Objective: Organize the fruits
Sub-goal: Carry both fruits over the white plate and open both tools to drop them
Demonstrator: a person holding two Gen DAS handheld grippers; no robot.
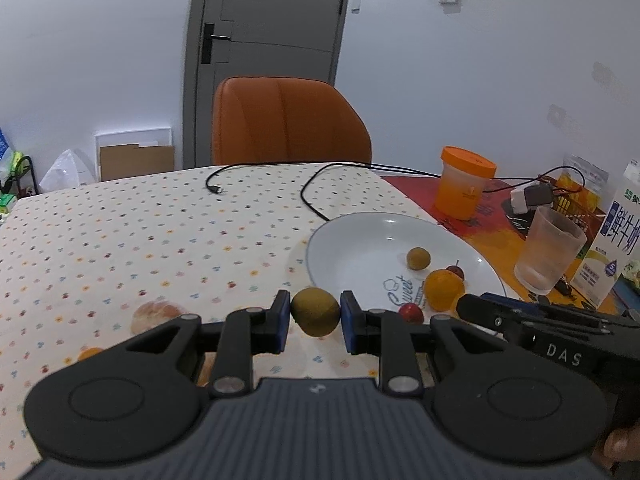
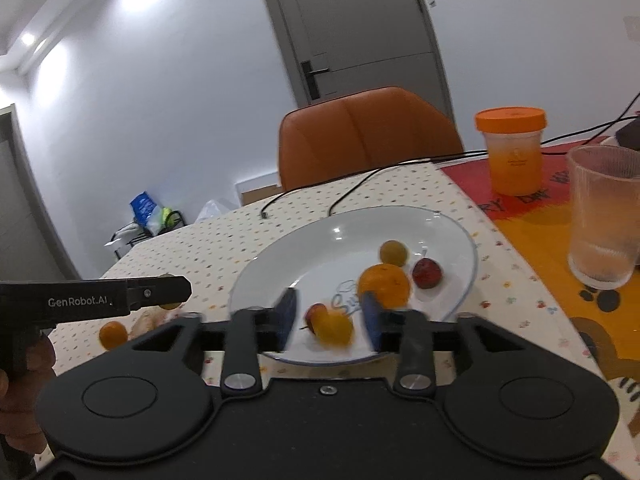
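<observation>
The black body of the right gripper [image 1: 472, 312] at 4 o'clock in the left wrist view carries the white letters "DAS". In the right wrist view the black left gripper [image 2: 176, 296] at 9 o'clock reads "GenRobot.AI". The round white ceramic plate [image 1: 352, 240] bears blue script, "Sweet". The white and blue milk carton [image 1: 616, 240] at 3 o'clock shows Chinese characters "鲜牛奶".

Matt black plastic on gripper bodies, with bare metal pivot pins. Glossy white glazed plate [image 2: 460, 236] (highlights visible). Rough, dull skin on brown-green fruit [image 1: 315, 311]. Printed cloth on table [image 1: 120, 240]. Frosted translucent plastic cup [image 2: 606, 216]. Smooth orange leather-look chair [image 1: 288, 120].
</observation>
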